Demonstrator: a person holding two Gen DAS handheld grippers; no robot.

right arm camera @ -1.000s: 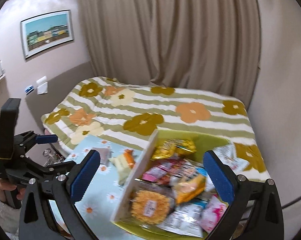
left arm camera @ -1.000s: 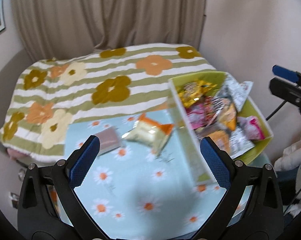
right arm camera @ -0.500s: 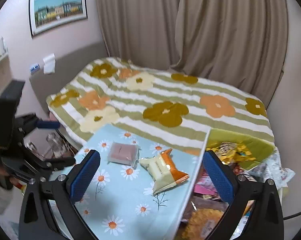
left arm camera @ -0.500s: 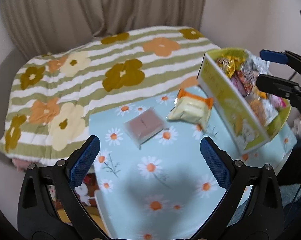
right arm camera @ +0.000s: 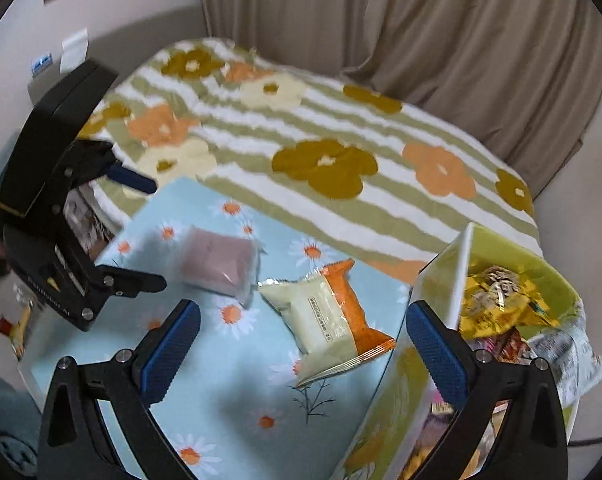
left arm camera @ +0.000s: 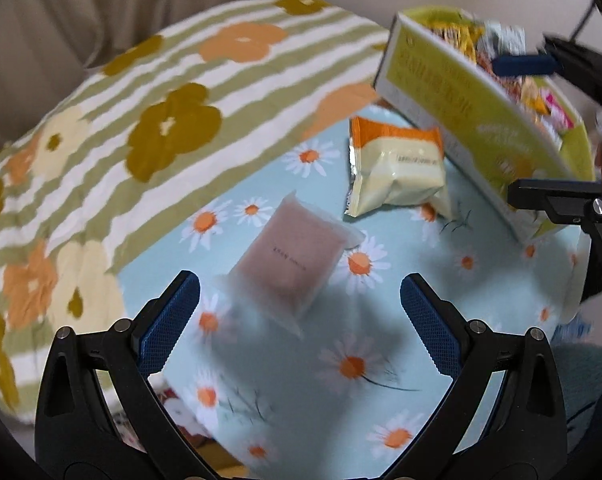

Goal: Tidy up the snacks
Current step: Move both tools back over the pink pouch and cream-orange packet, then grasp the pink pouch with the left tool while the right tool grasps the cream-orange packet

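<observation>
No text is reading clearly anywhere. A short dark line of print is showing on the pink packet (left arm camera: 288, 261), and a small white label is sitting on the orange-and-cream packet (left arm camera: 397, 164), both too blurred to make out. Pale lettering on the yellow box (left arm camera: 453, 100) is also staying illegible.

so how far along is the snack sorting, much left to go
Done: the yellow-green box already holds a heap of packets. In hand: nothing; the left gripper and right gripper are both open and empty, the left one above the pink packet. Left: that packet and the cream-and-orange packet lie loose on the daisy tablecloth.
</observation>
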